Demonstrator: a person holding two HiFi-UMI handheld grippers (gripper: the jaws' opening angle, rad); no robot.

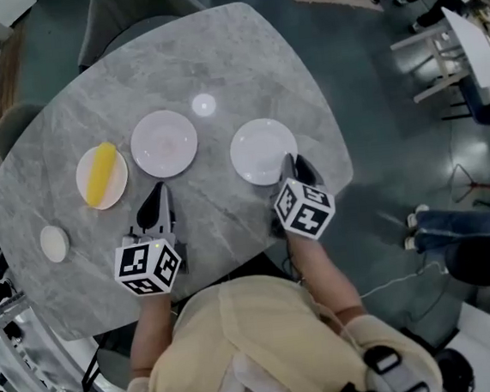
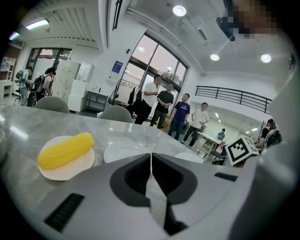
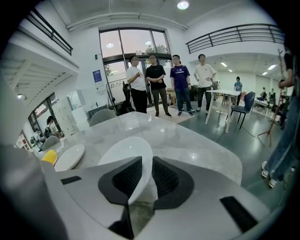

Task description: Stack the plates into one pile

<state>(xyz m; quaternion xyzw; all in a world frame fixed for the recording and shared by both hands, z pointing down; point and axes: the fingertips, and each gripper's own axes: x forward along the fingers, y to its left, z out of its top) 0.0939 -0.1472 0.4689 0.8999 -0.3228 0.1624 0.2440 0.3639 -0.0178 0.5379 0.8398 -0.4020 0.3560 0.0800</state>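
Right gripper is clamped on the near rim of the white plate at the right side of the table. This is judged a grip for carrying it to the centre plate. Left gripper hangs closed and empty just short of that plate, probably ready to steady it.

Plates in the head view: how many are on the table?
4: a corn plate at the left, bearing a corn cob; a middle plate; a right plate; a small plate at the far left. The bright round spot may be a fifth or only glare.
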